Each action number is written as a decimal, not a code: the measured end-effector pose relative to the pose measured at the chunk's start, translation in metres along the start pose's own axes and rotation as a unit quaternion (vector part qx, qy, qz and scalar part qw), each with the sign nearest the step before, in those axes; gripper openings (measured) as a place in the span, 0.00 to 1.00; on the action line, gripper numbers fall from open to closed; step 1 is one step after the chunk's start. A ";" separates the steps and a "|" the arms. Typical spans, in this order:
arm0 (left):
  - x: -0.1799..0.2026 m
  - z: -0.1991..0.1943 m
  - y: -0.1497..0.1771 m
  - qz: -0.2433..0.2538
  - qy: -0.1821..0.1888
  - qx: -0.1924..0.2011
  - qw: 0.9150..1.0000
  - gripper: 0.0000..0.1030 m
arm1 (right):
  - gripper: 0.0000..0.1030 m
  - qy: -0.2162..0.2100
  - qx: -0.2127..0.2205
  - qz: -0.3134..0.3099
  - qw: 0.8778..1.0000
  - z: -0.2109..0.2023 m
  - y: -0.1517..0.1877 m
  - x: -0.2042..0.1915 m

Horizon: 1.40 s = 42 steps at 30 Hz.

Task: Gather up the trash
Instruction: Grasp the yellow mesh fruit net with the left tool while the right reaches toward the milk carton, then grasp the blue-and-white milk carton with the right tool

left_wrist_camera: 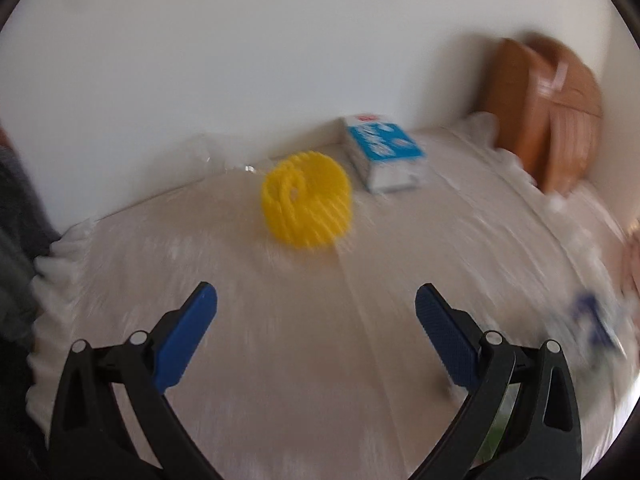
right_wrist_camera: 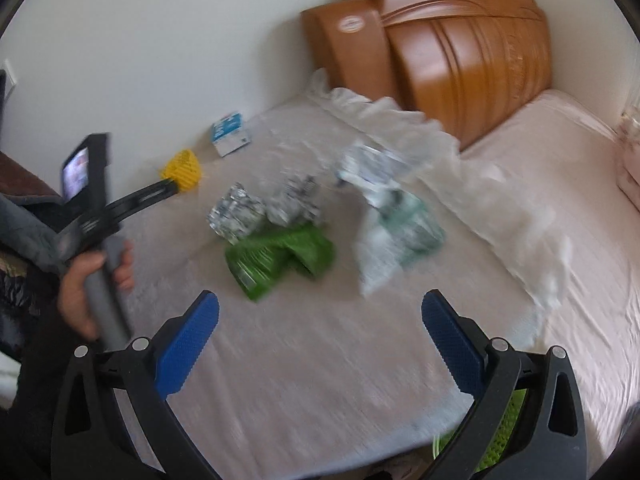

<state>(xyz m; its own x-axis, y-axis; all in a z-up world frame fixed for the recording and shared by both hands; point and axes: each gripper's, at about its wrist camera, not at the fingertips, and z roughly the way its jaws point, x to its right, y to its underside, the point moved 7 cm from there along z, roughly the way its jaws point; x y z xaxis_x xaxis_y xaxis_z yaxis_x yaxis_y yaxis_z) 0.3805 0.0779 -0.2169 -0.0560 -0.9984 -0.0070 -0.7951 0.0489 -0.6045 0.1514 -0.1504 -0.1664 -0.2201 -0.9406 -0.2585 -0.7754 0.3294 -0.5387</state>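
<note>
A yellow foam fruit net (left_wrist_camera: 307, 199) lies on the plastic-covered bed, straight ahead of my open left gripper (left_wrist_camera: 316, 304); nothing sits between its blue pads. Behind the net rests a blue and white carton (left_wrist_camera: 382, 152) near the wall. In the right wrist view my right gripper (right_wrist_camera: 320, 312) is open and empty above the bed. Ahead of it lie a green wrapper (right_wrist_camera: 280, 258), two crumpled silver wrappers (right_wrist_camera: 236, 214), and a clear bag with green print (right_wrist_camera: 396, 236). The yellow net (right_wrist_camera: 185, 169) and carton (right_wrist_camera: 230, 134) show far left, with the left gripper tool reaching at the net.
A brown wooden headboard (right_wrist_camera: 448, 40) stands at the far end of the bed. Crumpled clear plastic sheeting (right_wrist_camera: 500, 208) runs across the pink mattress (right_wrist_camera: 580, 200). A hand (right_wrist_camera: 88, 280) holds the left tool. A green mesh basket (right_wrist_camera: 500, 436) shows under my right finger.
</note>
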 end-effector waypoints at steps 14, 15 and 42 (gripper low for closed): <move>-0.010 0.080 -0.035 -0.036 0.004 -0.031 0.999 0.50 | 0.98 -0.014 -0.025 -0.031 0.999 0.065 -0.053 -0.051; -0.011 0.076 -0.035 -0.032 0.005 -0.030 0.999 0.45 | 0.98 -0.016 -0.025 -0.036 0.999 0.069 -0.059 -0.056; -0.084 -0.004 -0.037 -0.048 -0.009 -0.011 0.999 0.40 | 0.64 0.025 -0.083 -0.163 0.983 0.291 -0.188 -0.170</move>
<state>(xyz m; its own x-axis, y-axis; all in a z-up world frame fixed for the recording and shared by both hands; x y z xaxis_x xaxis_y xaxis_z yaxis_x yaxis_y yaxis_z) 0.4124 0.1604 -0.1904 0.0329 -0.9988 0.0356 -0.8091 -0.0475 -0.5857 0.5075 -0.0282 -0.2546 0.0310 -0.9982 -0.0518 -0.8942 -0.0046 -0.4476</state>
